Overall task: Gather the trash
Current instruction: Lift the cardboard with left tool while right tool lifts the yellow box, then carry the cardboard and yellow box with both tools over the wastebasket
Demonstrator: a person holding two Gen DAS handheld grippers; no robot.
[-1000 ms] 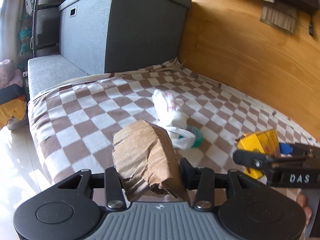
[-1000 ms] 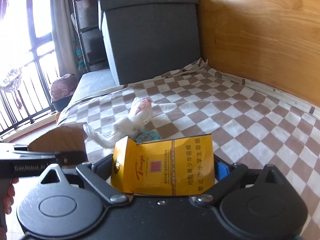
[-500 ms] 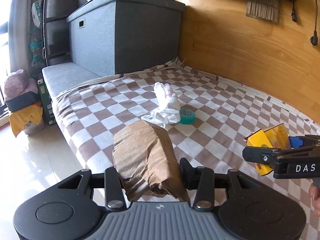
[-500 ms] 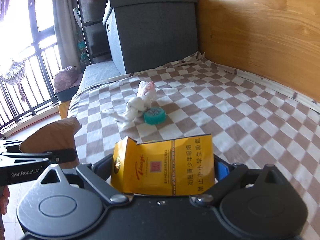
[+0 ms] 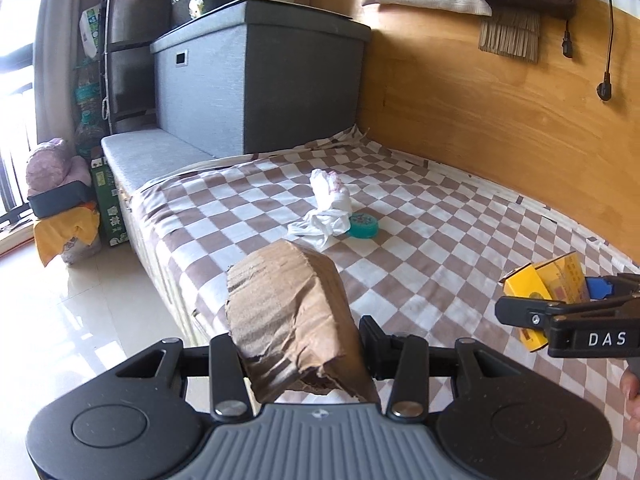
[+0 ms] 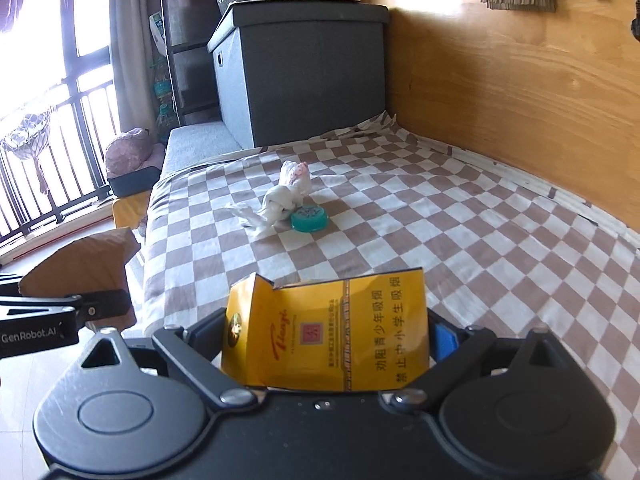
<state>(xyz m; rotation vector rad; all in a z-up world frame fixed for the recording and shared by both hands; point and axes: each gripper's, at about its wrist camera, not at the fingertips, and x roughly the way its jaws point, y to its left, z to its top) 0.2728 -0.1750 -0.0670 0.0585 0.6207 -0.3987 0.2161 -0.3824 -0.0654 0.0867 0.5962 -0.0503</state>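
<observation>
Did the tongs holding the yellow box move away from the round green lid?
Yes. The right tongs with the yellow cardboard box backed away; the round teal lid on the checkered blanket now looks farther off.

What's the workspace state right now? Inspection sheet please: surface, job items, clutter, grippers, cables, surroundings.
Surface: checkered bedsheet on a low bed, wrinkled at the far edge.
Job's things: torn cardboard piece and yellow cigarette pack, both held; crumpled white plastic bag touching a teal round lid, both lying mid-sheet.
Clutter: nothing seen beyond these.
Grippers: left gripper shut on the cardboard; right gripper shut on the pack.
Cables: two black cords hanging on the wooden wall, plugs loose.
Surroundings: grey storage box, tiled floor, balcony railing.
</observation>
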